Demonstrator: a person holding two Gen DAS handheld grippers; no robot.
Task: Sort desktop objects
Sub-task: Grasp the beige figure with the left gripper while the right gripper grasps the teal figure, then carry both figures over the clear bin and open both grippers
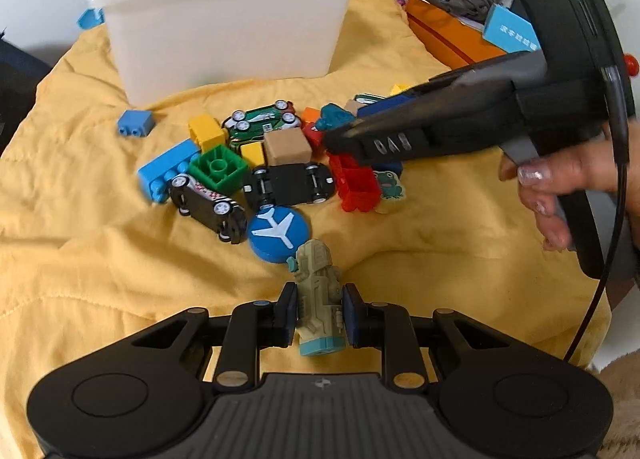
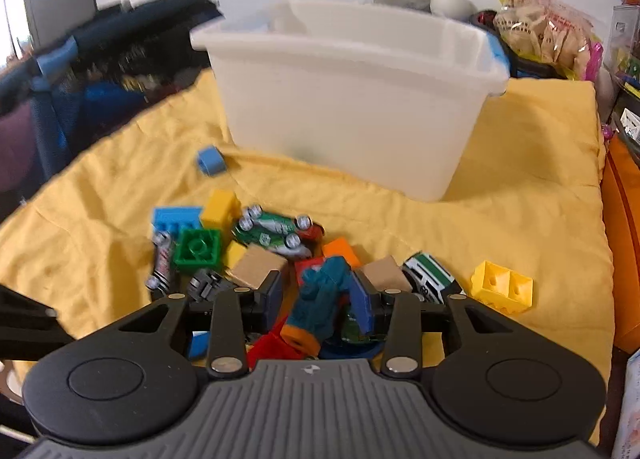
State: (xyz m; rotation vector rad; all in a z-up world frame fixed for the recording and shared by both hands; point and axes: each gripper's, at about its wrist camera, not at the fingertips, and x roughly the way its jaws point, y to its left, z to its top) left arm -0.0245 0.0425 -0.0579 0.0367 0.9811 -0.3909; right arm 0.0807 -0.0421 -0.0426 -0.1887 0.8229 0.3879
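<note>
Between my left tongs' matt rubbery pads (image 1: 289,313) sits a dull olive plastic figure (image 1: 318,299). Ahead, a soft, creased yellow cloth (image 1: 80,243) carries glossy plastic bricks (image 1: 218,169) and shiny painted toy cars (image 1: 262,123). Beyond stands a smooth, translucent white plastic bin (image 1: 224,35).

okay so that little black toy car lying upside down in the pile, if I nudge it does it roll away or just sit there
Probably it just slides. The black car lies with its wheels up, so nothing can roll on the yellow cloth. The soft, wrinkled cloth would likely drag on it. It also touches the red brick and the brown cube, so a nudge may shift those too.
</note>
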